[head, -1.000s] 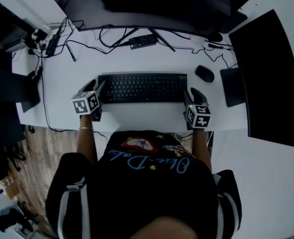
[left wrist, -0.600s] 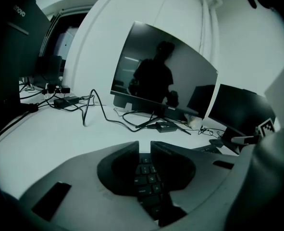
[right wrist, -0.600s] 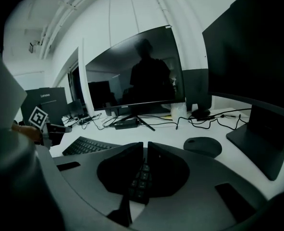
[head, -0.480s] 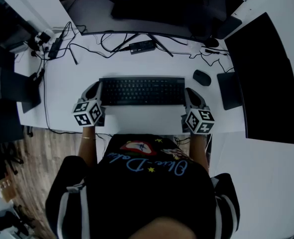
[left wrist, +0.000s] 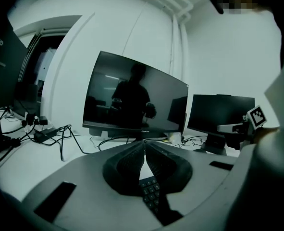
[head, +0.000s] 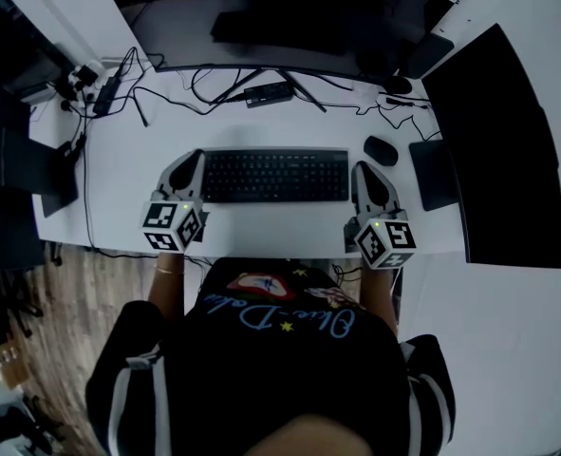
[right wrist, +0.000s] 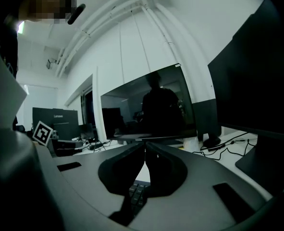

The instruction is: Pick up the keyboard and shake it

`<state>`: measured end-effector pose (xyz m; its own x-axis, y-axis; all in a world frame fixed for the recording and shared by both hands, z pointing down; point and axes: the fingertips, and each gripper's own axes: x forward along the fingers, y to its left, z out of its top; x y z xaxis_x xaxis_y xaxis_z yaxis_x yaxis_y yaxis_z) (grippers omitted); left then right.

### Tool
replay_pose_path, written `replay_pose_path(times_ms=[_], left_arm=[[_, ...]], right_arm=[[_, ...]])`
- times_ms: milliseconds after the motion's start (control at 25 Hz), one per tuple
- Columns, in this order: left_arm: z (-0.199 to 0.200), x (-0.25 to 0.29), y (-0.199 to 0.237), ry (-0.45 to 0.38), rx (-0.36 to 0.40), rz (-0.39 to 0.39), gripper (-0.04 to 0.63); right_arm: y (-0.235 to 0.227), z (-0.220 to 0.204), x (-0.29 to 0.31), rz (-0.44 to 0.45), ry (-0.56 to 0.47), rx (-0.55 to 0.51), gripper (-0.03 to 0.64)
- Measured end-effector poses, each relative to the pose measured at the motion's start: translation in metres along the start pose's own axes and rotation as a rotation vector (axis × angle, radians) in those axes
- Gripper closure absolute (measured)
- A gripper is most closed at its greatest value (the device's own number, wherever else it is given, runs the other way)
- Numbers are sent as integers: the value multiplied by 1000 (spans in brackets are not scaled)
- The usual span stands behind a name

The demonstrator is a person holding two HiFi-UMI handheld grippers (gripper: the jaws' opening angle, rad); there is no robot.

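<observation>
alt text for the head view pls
Seen from above, a person at a white desk holds a black keyboard by its ends, the left gripper and right gripper, whose jaws have just been closing, shut on it. A mouse, cables and dark monitors lie beyond.

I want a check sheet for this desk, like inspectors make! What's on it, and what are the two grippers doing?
Surface: white desk, bare in front of the keyboard.
Job's things: keyboard, across the middle, between the grippers.
Clutter: mouse right of the keyboard; black box behind it.
Grippers: left gripper shut on the keyboard's left end, right gripper shut on its right end; both sets of jaws have just been closing.
Cables: black cables tangled along the back of the desk.
Surroundings: monitor behind, second monitor at the right, wood floor at the left.
</observation>
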<state>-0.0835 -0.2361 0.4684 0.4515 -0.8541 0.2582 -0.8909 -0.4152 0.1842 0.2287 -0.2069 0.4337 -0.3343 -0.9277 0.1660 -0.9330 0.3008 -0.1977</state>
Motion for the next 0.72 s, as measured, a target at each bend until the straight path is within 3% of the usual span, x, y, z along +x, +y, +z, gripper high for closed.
replay_pose_path(times_ms=[320, 720], left_arm=[[10, -3, -17, -23, 23, -45, 584], [8, -10, -26, -9, 81, -56, 584]], right_arm=[[13, 3, -3, 23, 2, -54, 617], [20, 0, -6, 38, 7, -49, 617]])
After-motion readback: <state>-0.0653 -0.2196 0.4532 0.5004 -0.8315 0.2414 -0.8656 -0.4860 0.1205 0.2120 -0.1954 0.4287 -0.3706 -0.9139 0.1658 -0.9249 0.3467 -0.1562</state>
